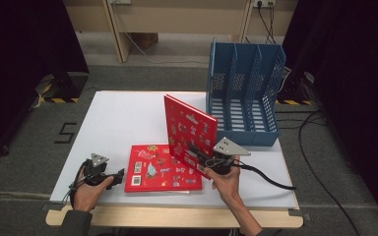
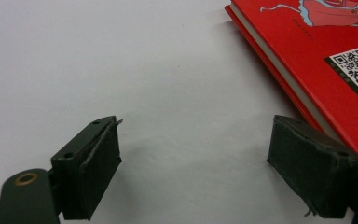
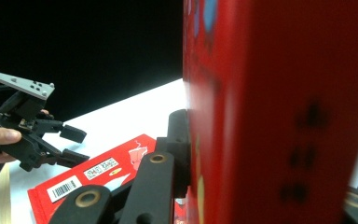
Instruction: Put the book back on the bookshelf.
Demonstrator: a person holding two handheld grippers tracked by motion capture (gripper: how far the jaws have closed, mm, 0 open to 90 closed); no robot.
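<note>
On the left, the left gripper (image 1: pixel 112 175) sits low on the white surface (image 1: pixel 123 118) with its jaws wide apart and nothing between them. Just beside it a red book (image 1: pixel 160 172) lies flat. Next comes a second red book (image 1: pixel 189 132), standing up on its edge and leaning a little. The right gripper (image 1: pixel 201 156) holds this book tight by its lower corner. Farther right, at the back, stands a blue file rack (image 1: pixel 246 93).

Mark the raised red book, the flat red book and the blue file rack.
raised red book (image 1: pixel 189 129), high view, front cover
flat red book (image 1: pixel 160 169), high view, cover centre
blue file rack (image 1: pixel 241 138), high view, low front wall
</note>
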